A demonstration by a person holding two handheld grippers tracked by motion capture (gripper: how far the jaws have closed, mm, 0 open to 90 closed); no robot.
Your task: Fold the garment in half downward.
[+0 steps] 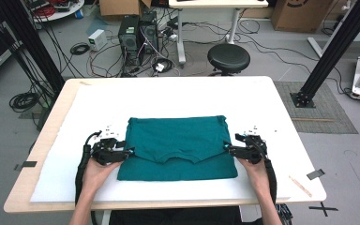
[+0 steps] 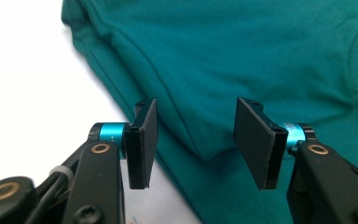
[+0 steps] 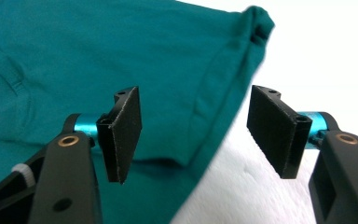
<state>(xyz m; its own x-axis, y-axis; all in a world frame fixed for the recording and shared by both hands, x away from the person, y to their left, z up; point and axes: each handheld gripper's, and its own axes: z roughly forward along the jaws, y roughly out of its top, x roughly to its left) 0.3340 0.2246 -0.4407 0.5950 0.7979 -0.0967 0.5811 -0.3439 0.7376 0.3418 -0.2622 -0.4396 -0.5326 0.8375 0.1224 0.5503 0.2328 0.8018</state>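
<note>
Teal shirt point(image 1: 178, 147) lies folded on the white mat point(image 1: 272, 117), mid-table, a little toward the person; upper layer is doubled down over the lower, neckline showing at the near-middle; near hem reaches past the fold on both sides.

Left gripper point(image 1: 130, 152) sits at the shirt's left edge, jaws released, nothing pinched; in the left gripper view point(image 2: 196, 140) the corner of the folded layer lies between the 2 pads point(image 2: 142, 140) but they do not press it. Right gripper point(image 1: 226, 147) sits at the right edge, likewise released; in the right gripper view point(image 3: 193, 135) the side seam runs between the jaws, cloth untouched.

Risks, as judged:
- closing now may catch only 1 layer; the fold then peels apart on lifting;
- the 2 grippers may pinch at unequal depth; the next fold goes skew;
- pads dragging level across the cloth may bunch the edge and pull the shirt off square;
- a jaw may snag the mat beneath; the mat lifts with the shirt.
</note>
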